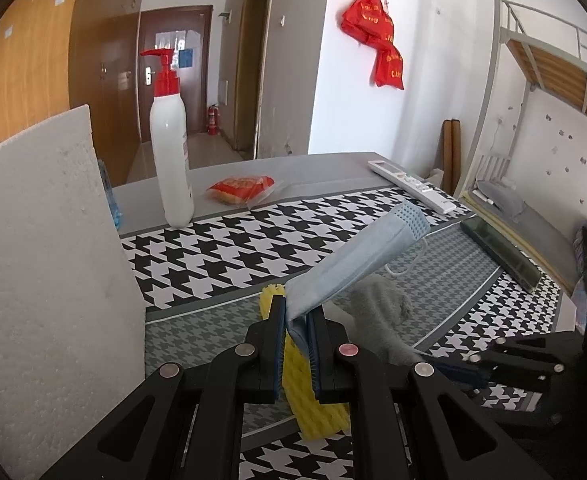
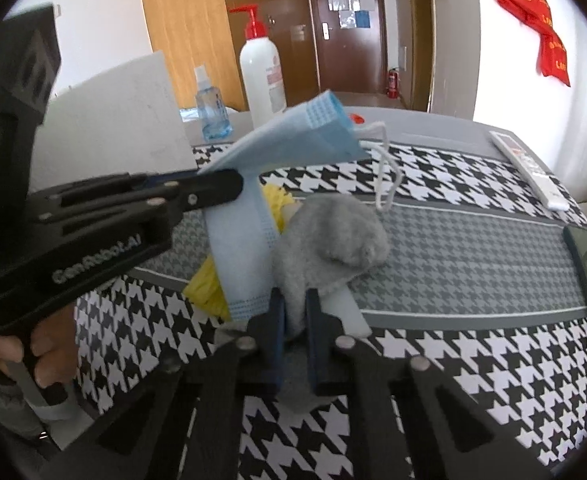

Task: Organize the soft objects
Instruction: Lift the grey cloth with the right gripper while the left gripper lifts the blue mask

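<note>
My left gripper (image 1: 296, 322) is shut on a light blue face mask (image 1: 357, 260) and holds it up above the houndstooth tablecloth; the mask (image 2: 285, 148) also shows in the right wrist view, folded over the left gripper (image 2: 229, 184). My right gripper (image 2: 295, 308) is shut on a grey fuzzy sock (image 2: 333, 240) lying on the table; the sock (image 1: 381, 316) shows in the left view too. A yellow foam net (image 1: 313, 396) lies under both, partly hidden (image 2: 209, 292).
A white foam board (image 1: 45, 264) stands at the left. A pump bottle (image 1: 171, 148), a red snack packet (image 1: 241, 189), a white remote (image 1: 413, 184) and a blue spray bottle (image 2: 211, 108) stand at the back. A dark phone (image 1: 501, 252) lies at the right edge.
</note>
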A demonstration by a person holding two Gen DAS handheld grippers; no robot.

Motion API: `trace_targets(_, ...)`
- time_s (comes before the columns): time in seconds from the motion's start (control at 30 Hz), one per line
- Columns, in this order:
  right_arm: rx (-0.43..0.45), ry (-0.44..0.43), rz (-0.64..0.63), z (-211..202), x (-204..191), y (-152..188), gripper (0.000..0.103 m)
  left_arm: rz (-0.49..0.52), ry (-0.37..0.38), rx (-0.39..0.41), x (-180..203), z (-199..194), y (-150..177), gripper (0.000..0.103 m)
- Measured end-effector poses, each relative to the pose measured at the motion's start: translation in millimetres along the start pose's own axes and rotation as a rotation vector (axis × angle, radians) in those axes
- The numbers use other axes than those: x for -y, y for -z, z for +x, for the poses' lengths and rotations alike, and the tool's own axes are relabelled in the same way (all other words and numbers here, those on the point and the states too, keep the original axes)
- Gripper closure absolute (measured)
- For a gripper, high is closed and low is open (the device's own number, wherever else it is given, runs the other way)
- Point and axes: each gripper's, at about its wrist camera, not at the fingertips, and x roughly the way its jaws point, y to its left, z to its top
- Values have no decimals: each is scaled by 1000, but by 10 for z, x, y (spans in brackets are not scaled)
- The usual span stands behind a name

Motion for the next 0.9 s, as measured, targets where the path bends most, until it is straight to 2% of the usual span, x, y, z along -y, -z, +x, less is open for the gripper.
trace_targets(0.3,74,48,74,-398,234,22,91,16,33,42,58,-131,-17,92)
trace_targets(0.53,124,71,98,-618,264,13,91,30,63,105,134,-376,-112,92)
trace_targets(0.8,195,98,112,-868,243,-25,91,37,44,143,171,-632,-201,92)
trace_targets(0.9,218,104,112,-962,225,-25,91,55,15,160,192,-726,-222,92)
